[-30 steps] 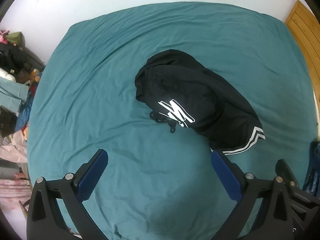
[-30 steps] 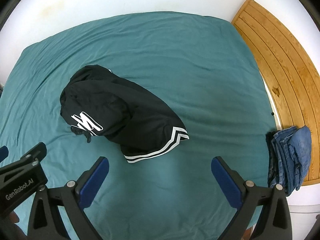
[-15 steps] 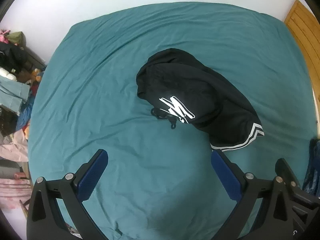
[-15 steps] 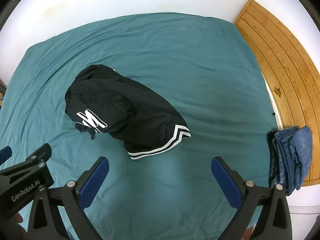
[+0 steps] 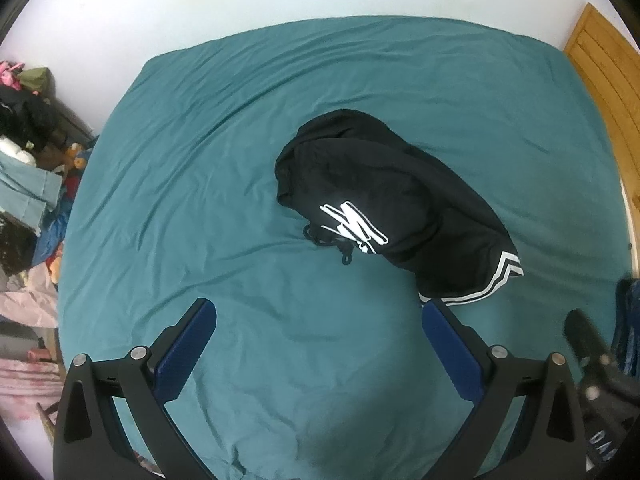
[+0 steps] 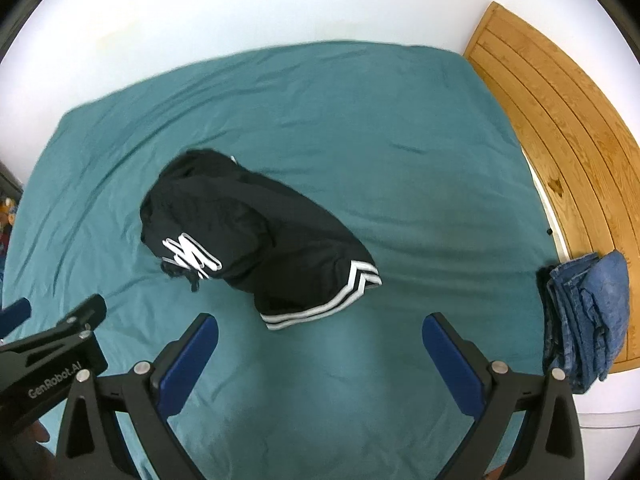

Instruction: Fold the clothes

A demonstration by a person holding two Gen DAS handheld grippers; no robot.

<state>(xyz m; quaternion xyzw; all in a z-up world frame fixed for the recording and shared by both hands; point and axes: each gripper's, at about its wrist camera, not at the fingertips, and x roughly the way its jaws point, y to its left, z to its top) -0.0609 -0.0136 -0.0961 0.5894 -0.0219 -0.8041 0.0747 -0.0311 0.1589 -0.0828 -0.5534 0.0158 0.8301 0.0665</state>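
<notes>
Black shorts [image 5: 394, 204] lay bunched on the teal bed [image 5: 200, 200], left gripper [image 5: 318, 344] and right gripper [image 6: 320, 354] both hung released above the sheet, folded jeans [image 6: 586, 316] sat at the bed's edge

Shorts [image 5: 392, 196] black cloth, slight sheen, glossy white print and stripes. Sheet [image 5: 224, 208] teal cloth, matt, creased. Jeans [image 6: 588, 316] blue denim, rough. Door [image 6: 560, 120] varnished wood, visible grain. Wall [image 6: 240, 12] white, matt. Fingers [image 6: 188, 364] black matt plastic, blue ribbed pads, metal pins.
</notes>
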